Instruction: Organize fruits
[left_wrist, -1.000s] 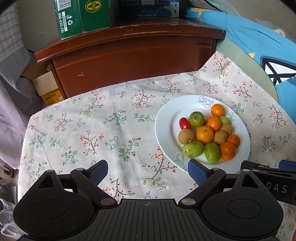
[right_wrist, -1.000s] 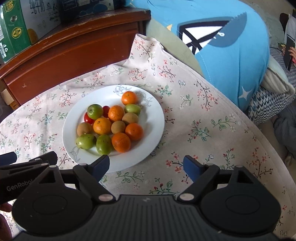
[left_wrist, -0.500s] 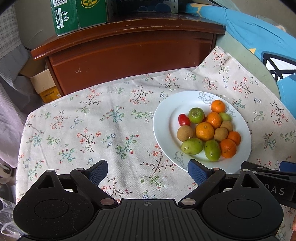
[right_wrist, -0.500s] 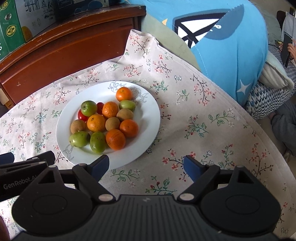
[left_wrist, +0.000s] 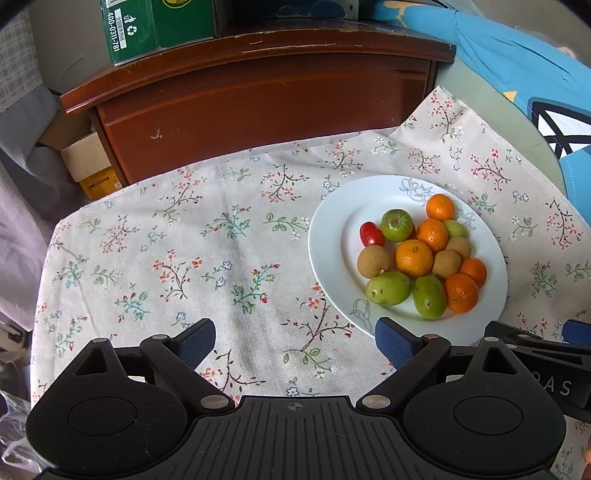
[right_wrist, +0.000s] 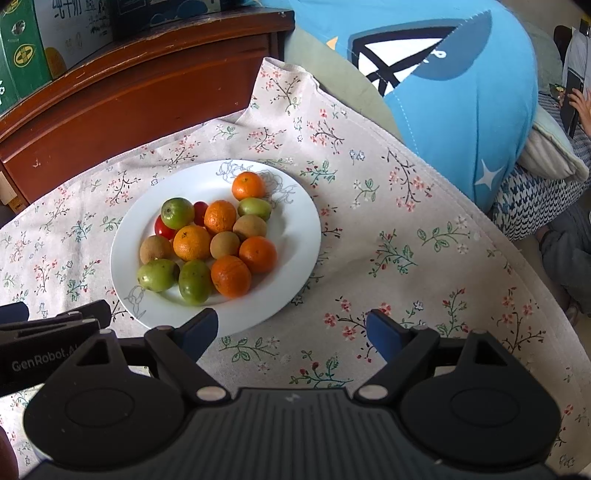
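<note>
White ceramic plate (left_wrist: 328, 243) on the floral cloth (left_wrist: 184, 240) covering the desk. It holds one heap of fruits (left_wrist: 421, 258): five oranges, four green fruits, three brown fruits, red tomatoes at the heap's 10 o'clock edge. Left gripper (left_wrist: 295, 338): fingers spread, empty; plate at 1 o'clock, clear of them. Right gripper (right_wrist: 291, 326): fingers spread, empty; plate at 11 o'clock, its rim just beyond the left fingertip.

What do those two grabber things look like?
Both are black plastic. The left gripper and the right gripper each have two angled arms with silver pins, two round discs on a ribbed base, and blue pads on the fingertips. White letters run along each one's side where it shows in the other's view.
</note>
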